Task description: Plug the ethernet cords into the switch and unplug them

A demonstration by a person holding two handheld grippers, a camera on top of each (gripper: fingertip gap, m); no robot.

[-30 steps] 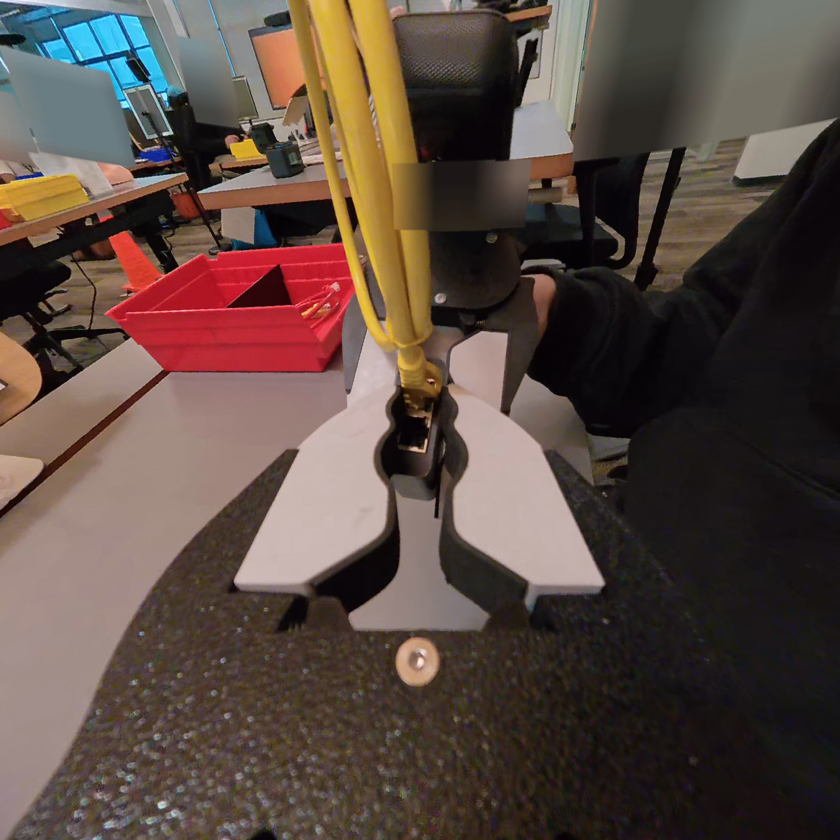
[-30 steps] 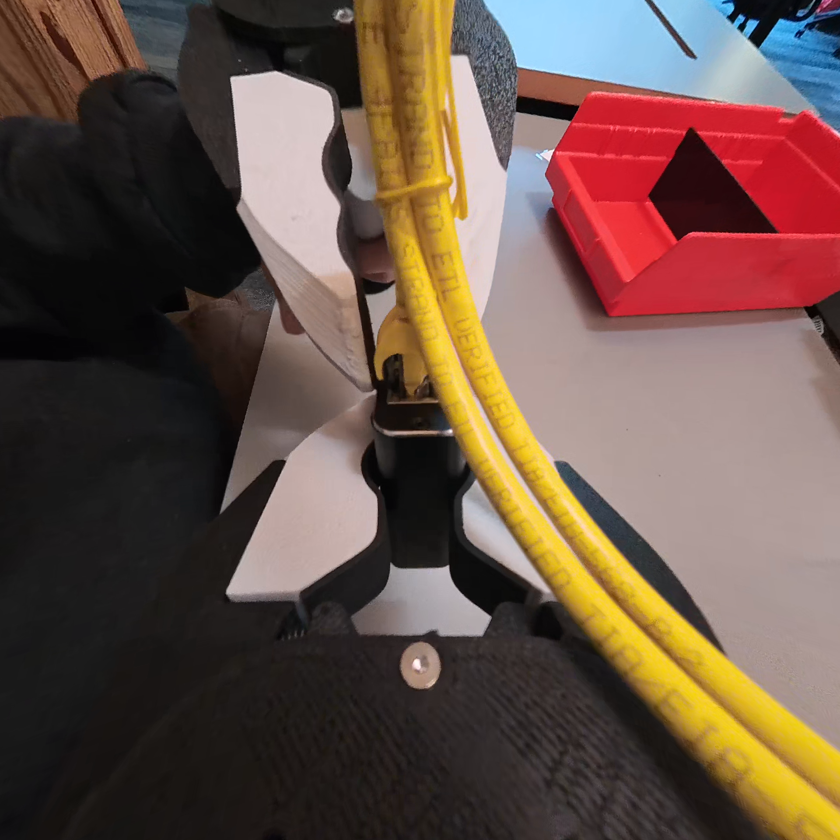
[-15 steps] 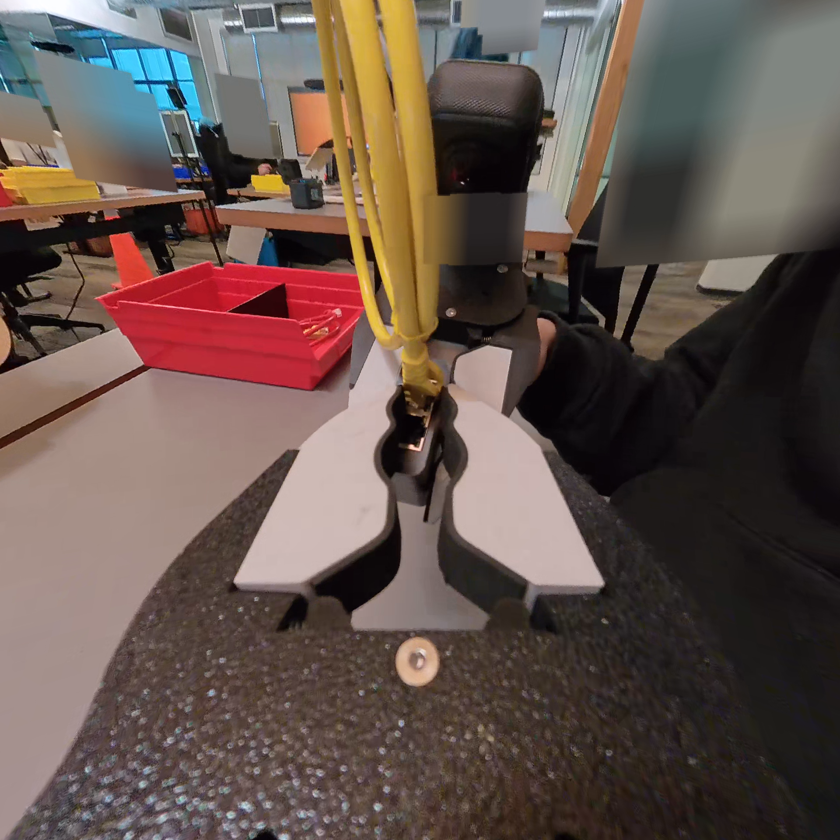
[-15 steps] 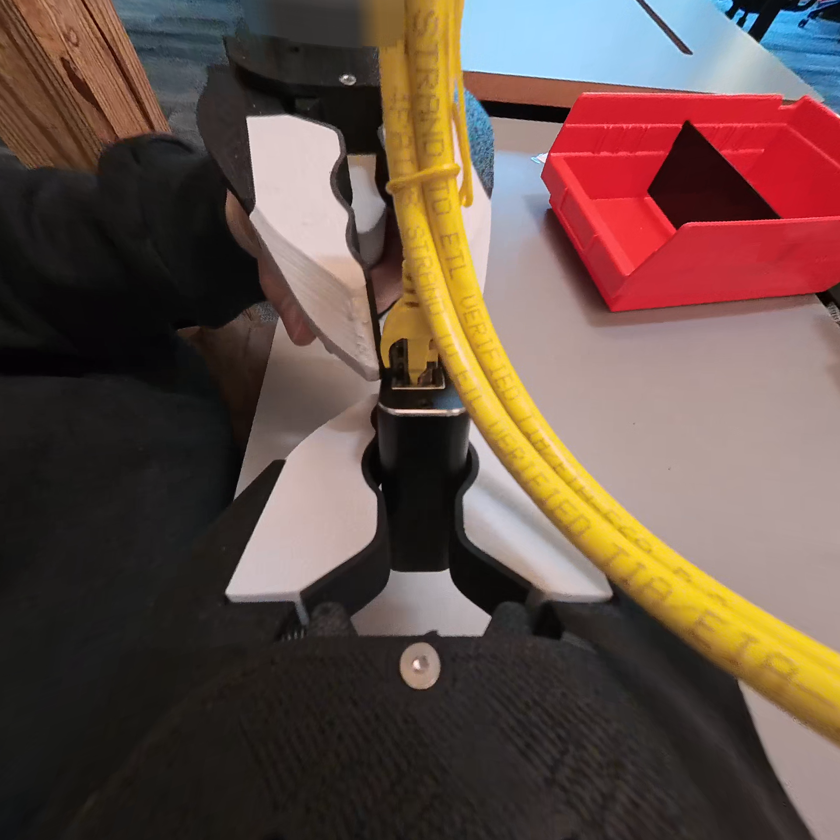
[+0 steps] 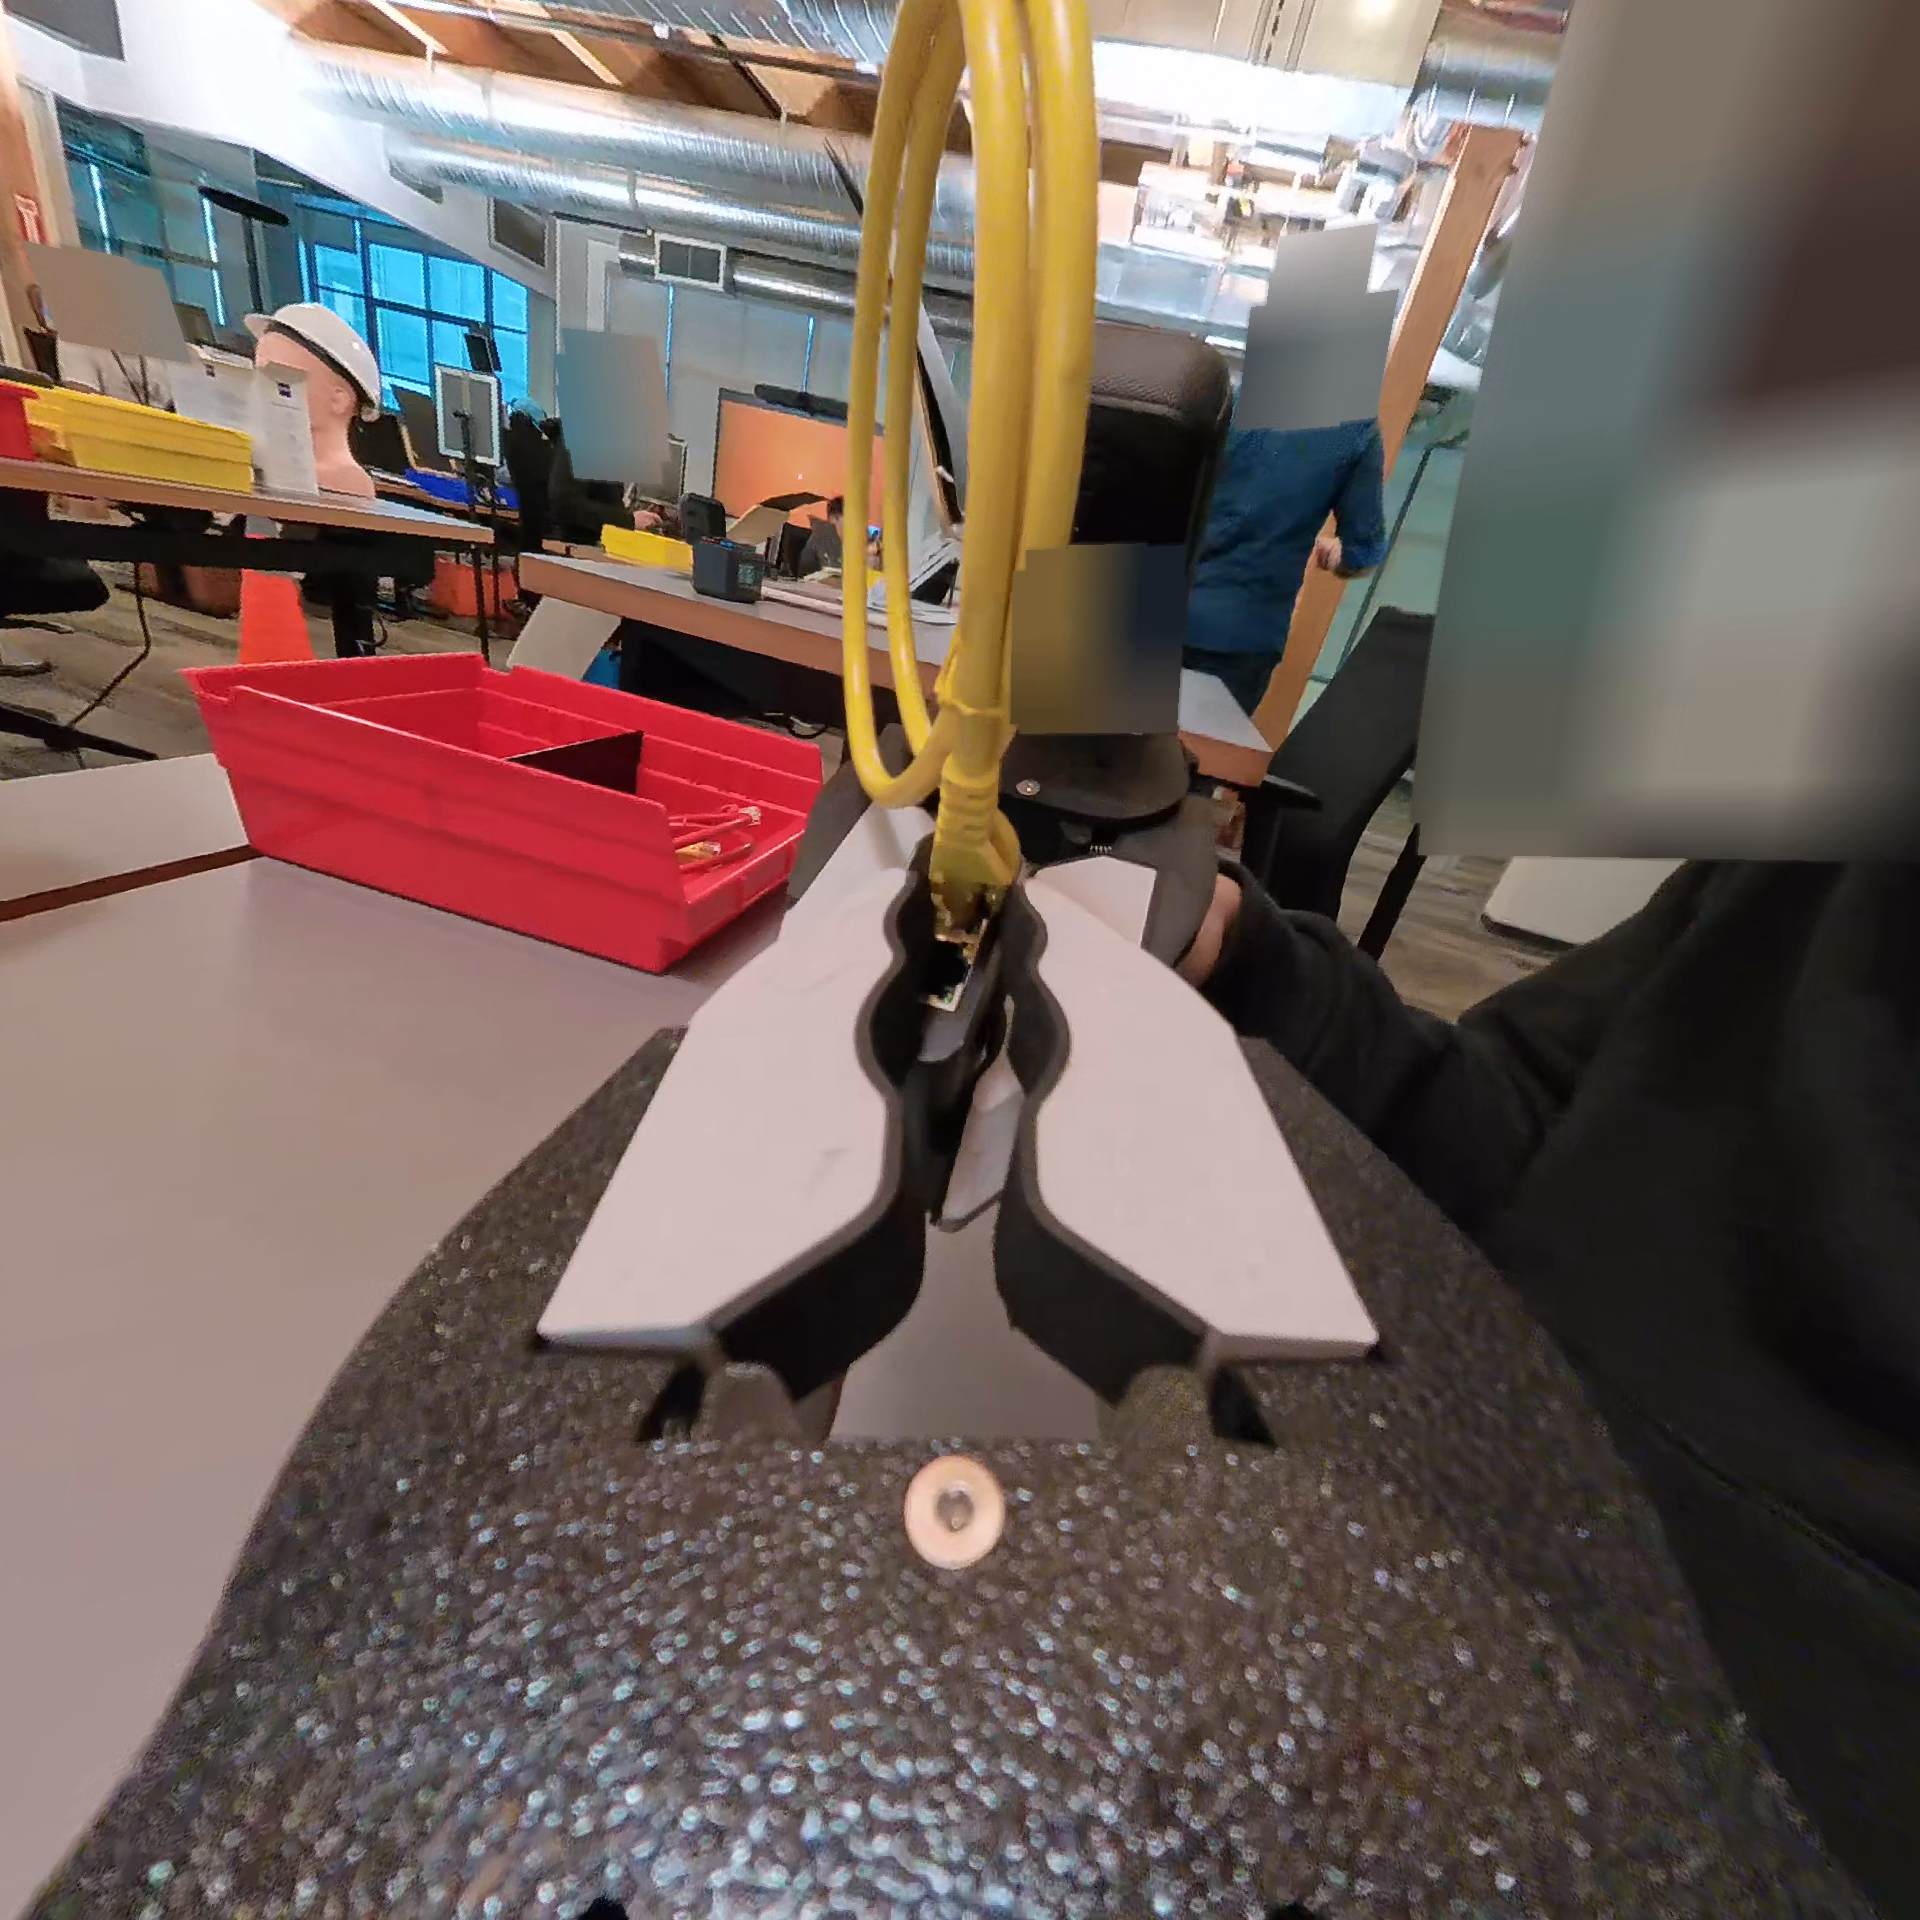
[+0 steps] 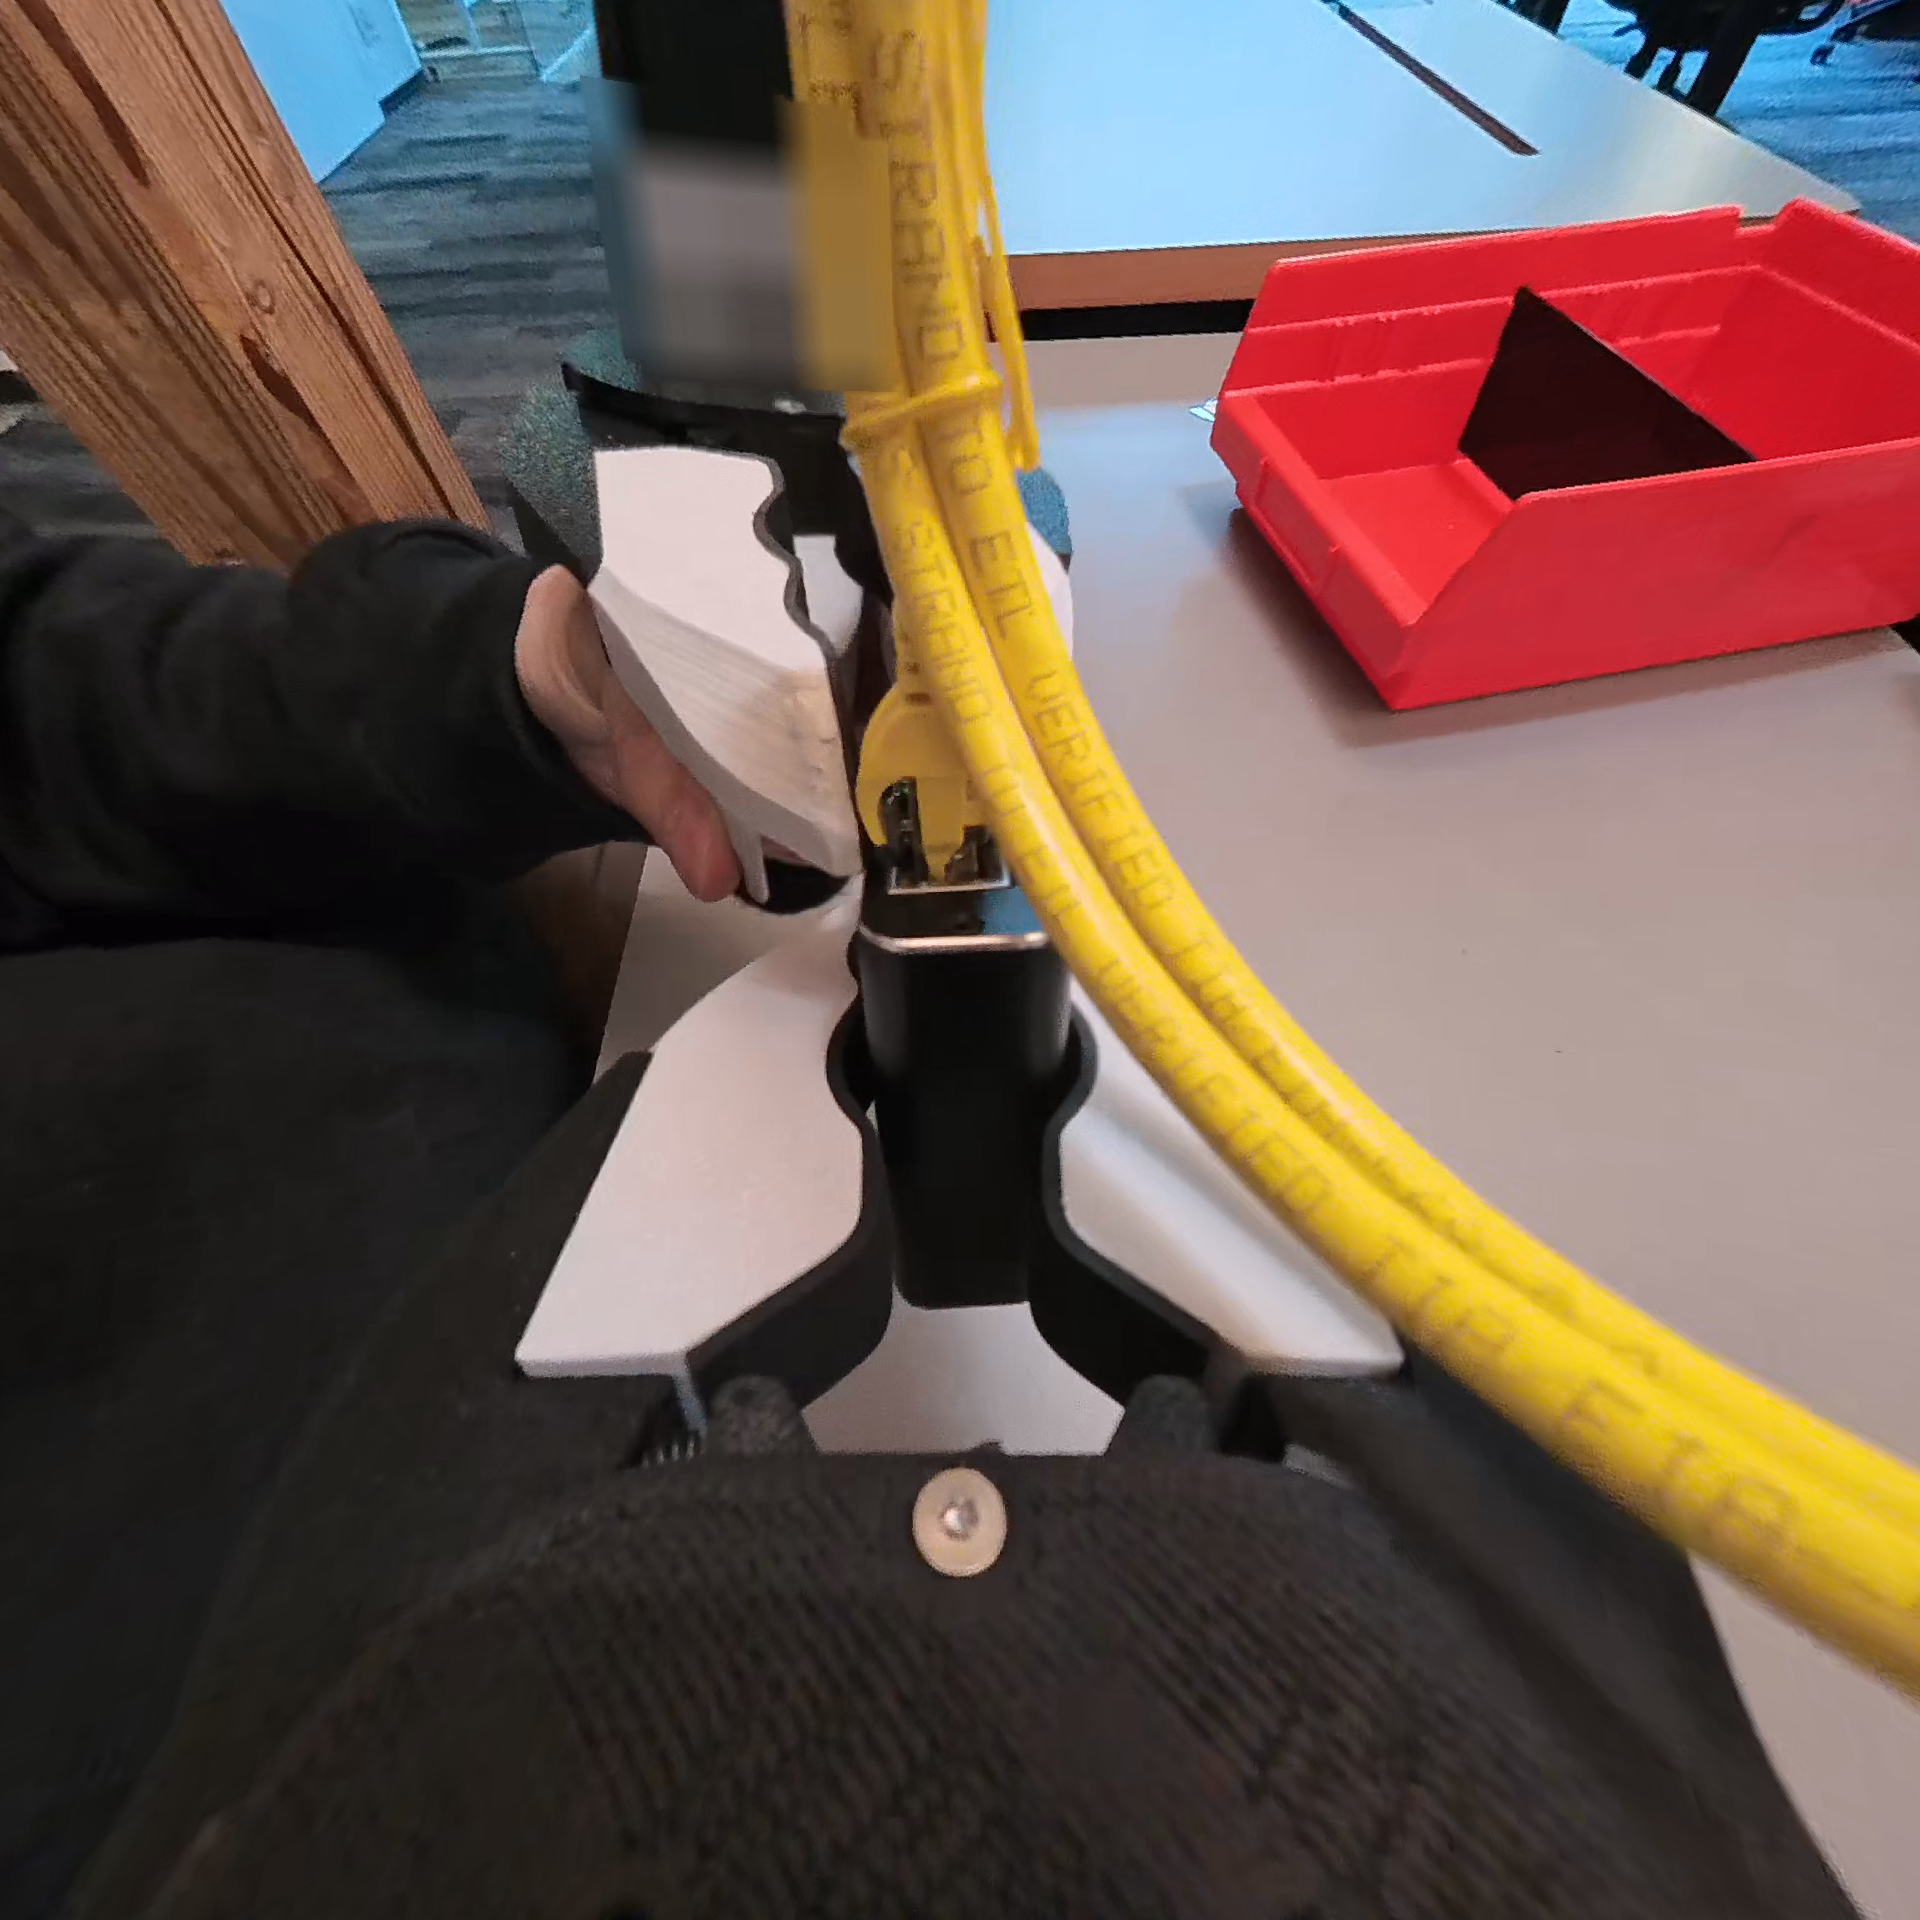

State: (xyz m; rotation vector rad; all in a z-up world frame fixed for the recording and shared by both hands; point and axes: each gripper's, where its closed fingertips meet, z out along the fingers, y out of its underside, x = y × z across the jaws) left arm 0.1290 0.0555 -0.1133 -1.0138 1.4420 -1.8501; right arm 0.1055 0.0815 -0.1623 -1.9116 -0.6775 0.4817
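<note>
Holding position at the port: yellow plug [image 6: 920,795] of the ethernet cord [image 6: 1132,935] sits at the mouth of the black switch [image 6: 961,1101], both raised above the table [image 6: 1455,904].

- Right claw [image 6: 961,1039]: closed around the body of the switch, port end facing away from the camera.
- Left claw [image 5: 961,935]: closed on the plug end; its white fingers [image 6: 727,665] meet the switch from the far side in the right wrist view.
- Progress, as judged: insertion is under way or just complete. Whether the latch has seated cannot be told. Unplugging is still to come, and further cords [image 5: 717,836] appear to wait in the red bin [image 5: 468,821].
- Cord slack: bundled loops [image 5: 966,364] rise above the left claw and sweep past the right claw's right side, touching or nearly so; a possible snag when pulling apart.
- Room: open table surface lies to the bin side. The person's dark sleeve [image 6: 260,717] and a wooden post [image 6: 187,281] close in the opposite side. The bin stands well apart from both claws.
</note>
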